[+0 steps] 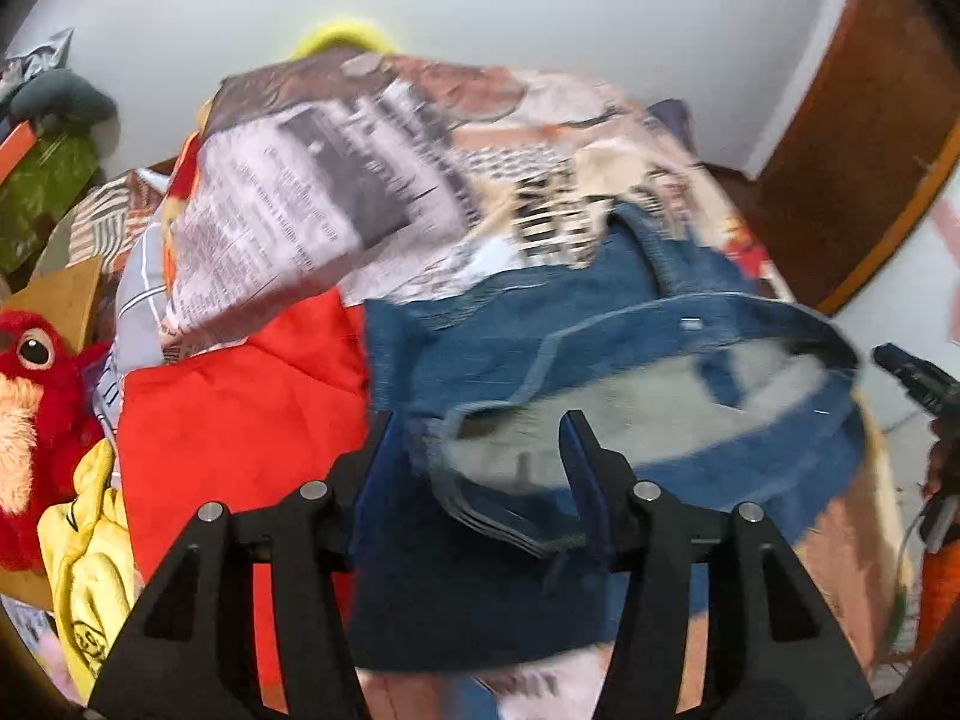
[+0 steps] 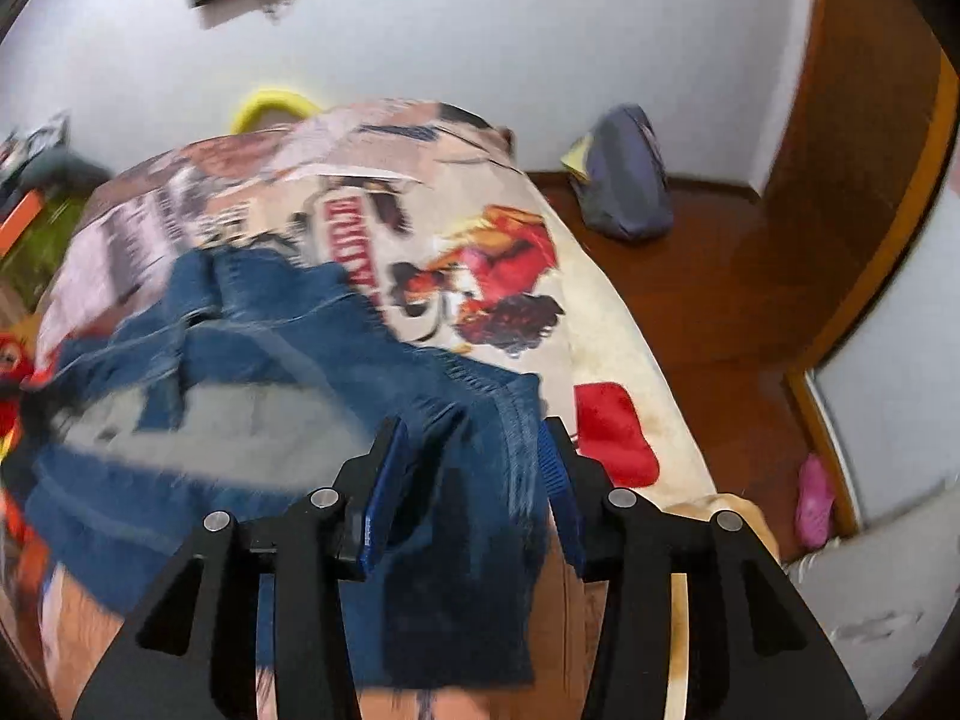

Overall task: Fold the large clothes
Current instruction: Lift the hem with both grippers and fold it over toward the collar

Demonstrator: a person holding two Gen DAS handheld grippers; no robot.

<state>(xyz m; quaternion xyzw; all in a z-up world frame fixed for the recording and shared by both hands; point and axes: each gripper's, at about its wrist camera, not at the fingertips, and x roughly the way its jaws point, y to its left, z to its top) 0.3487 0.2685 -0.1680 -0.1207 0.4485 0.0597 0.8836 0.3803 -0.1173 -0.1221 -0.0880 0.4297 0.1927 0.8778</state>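
Observation:
A pair of blue denim jeans (image 1: 540, 360) lies on a bed with a newspaper-print cover (image 1: 312, 180). The waistband gapes and shows the grey lining. My left gripper (image 1: 477, 444) is open, its fingers standing either side of the waistband edge. In the right wrist view the jeans (image 2: 288, 348) are bunched, and my right gripper (image 2: 474, 456) is open with denim between its blue-padded fingers. Both views are motion-blurred. The right gripper's tip (image 1: 912, 372) shows at the right edge of the left wrist view.
A red quilt (image 1: 240, 408), a yellow garment (image 1: 90, 570) and a red plush bird (image 1: 36, 408) lie left of the jeans. A grey-blue bag (image 2: 624, 180) sits on the wooden floor (image 2: 720, 300) by the wall. A red patch (image 2: 612, 432) marks the cover near the right gripper.

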